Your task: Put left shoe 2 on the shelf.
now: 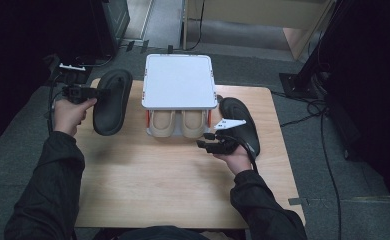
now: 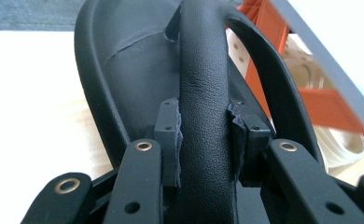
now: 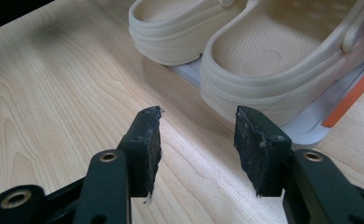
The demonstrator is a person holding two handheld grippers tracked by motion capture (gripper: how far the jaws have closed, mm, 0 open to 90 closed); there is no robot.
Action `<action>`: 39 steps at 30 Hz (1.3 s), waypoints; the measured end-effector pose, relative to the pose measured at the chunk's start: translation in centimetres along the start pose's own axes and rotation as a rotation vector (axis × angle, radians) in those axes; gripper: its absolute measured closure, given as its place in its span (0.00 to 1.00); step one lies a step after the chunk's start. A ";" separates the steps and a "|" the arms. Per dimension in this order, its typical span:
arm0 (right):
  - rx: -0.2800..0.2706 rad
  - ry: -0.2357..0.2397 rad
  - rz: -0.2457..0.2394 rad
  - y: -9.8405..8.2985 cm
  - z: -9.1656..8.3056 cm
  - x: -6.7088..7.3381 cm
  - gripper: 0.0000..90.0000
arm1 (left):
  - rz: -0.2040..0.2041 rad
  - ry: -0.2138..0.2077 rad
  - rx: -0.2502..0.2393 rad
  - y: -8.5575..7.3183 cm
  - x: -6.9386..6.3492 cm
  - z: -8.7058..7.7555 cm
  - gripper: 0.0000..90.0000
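We look down on a wooden desk (image 1: 173, 185) where a person in dark sleeves holds a gripper in each hand. The left gripper (image 2: 203, 140) is clenched on the strap of a black sandal (image 1: 112, 101), its pads pressing the strap from both sides; the sandal hangs tilted over the desk's far left corner. A second black sandal (image 1: 243, 122) lies flat by the right edge. At the middle of the far edge stands a white shoe rack (image 1: 179, 80) with orange posts, and a pair of beige clogs (image 1: 178, 124) sits on its lower shelf. The right gripper (image 3: 198, 140) hovers just before the clogs, its jaws released with nothing between them, bare wood beneath.
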State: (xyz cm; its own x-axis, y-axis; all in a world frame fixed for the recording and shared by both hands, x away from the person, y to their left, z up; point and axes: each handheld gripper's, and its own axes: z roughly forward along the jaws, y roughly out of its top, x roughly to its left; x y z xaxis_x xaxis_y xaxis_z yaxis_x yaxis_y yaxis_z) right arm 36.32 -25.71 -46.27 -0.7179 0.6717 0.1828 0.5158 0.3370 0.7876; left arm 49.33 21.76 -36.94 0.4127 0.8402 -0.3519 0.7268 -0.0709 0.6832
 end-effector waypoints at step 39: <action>0.013 0.008 -0.021 0.0 -0.2 0.3 0.57 | 0.041 -0.041 -0.022 8.9 -11.0 4.9 0.76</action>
State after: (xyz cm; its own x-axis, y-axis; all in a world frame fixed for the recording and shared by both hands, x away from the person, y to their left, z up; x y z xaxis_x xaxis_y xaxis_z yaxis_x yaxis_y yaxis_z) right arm 36.00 -25.65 -46.14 -0.7326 0.6590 0.1706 0.5064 0.3602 0.7834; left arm 53.93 9.24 -30.15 0.4646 0.8139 -0.3489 0.6965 -0.0926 0.7116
